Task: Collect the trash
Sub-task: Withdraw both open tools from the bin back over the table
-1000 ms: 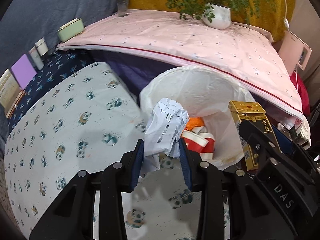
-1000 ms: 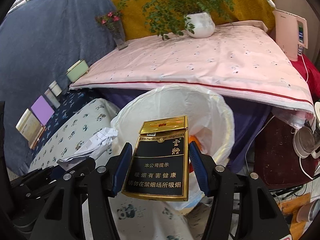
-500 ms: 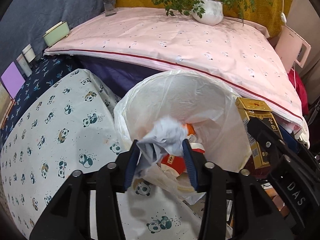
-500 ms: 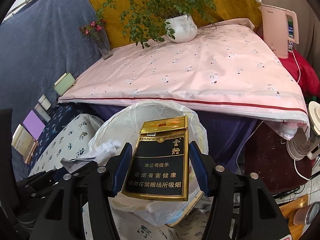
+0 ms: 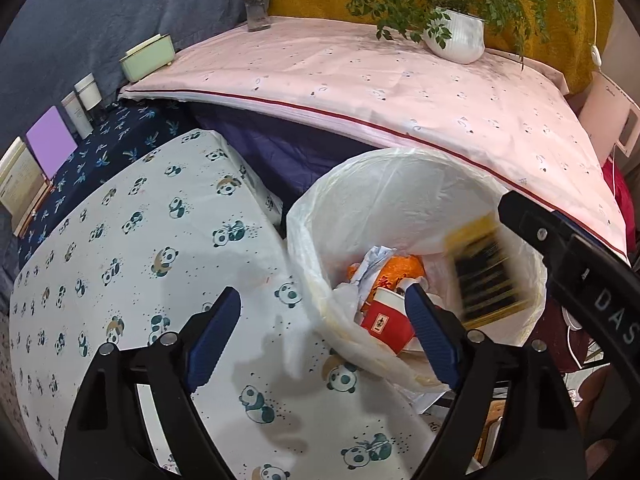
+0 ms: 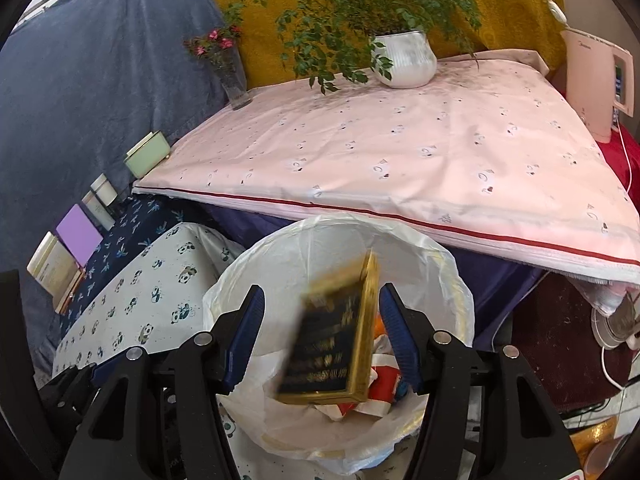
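Observation:
A bin lined with a white plastic bag (image 5: 400, 184) (image 6: 452, 276) stands beside the panda-print table (image 5: 140, 240). My left gripper (image 5: 324, 336) is open and empty at the bin's near rim. The crumpled paper (image 5: 370, 262) lies inside the bin on orange trash and a red cup (image 5: 386, 322). My right gripper (image 6: 322, 336) is open above the bin. The black-and-gold cigarette box (image 6: 336, 340) is blurred and tilted, falling free between its jaws; it also shows in the left wrist view (image 5: 486, 276).
A pink-clothed table (image 6: 400, 148) stands behind the bin, with a potted plant (image 6: 404, 58), a flower vase (image 6: 232, 76) and a green box (image 6: 148, 156). A pink kettle (image 6: 596, 80) is at the right. Books and jars (image 5: 52, 144) line the left.
My left gripper opened and the crumpled paper dropped into the bin. My right gripper opened and the cigarette box is falling from it.

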`<control>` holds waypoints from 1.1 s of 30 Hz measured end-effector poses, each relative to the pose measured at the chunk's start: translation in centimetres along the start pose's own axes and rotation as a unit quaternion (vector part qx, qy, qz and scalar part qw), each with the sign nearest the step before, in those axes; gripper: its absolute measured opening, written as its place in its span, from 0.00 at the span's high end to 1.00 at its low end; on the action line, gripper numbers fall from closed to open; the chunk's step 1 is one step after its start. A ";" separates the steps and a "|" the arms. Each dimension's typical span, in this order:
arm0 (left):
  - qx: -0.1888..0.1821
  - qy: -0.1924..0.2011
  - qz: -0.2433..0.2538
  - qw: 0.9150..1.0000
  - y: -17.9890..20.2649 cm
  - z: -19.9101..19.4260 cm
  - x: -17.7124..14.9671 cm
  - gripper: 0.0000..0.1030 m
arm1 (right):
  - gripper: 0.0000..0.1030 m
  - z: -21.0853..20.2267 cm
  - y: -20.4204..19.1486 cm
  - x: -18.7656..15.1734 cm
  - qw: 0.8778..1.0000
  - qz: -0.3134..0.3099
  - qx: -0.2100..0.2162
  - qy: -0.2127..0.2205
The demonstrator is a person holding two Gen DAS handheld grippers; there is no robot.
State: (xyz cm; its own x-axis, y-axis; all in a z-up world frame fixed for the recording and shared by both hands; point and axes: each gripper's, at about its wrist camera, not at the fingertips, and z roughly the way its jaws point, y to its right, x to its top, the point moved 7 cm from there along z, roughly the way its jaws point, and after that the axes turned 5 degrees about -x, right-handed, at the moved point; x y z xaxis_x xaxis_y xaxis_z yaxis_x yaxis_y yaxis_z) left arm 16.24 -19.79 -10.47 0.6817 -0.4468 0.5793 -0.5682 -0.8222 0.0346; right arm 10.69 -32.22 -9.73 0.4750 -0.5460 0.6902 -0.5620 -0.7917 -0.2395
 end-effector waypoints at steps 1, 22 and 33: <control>0.002 -0.001 -0.001 1.000 -0.2 0.0 -0.1 0.21 | 0.42 0.0 -0.3 0.0 1.000 -0.004 -0.001 0.001; 0.019 0.017 -0.023 0.999 -2.3 -3.0 -1.7 0.14 | 0.32 -2.9 -0.9 -1.1 0.999 -0.033 -0.009 0.006; 0.031 0.021 -0.037 0.999 -3.6 -4.8 -3.1 0.13 | 0.22 -5.0 -1.7 -2.2 0.998 -0.060 -0.009 0.010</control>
State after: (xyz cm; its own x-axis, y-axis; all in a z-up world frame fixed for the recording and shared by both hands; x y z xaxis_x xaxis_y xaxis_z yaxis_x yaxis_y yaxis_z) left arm 13.96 -13.76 -8.43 0.7006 -0.3701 0.6101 -0.4863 -0.8733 0.0287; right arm 7.17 -28.26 -7.42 0.5257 -0.4416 0.7271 -0.5145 -0.8457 -0.1416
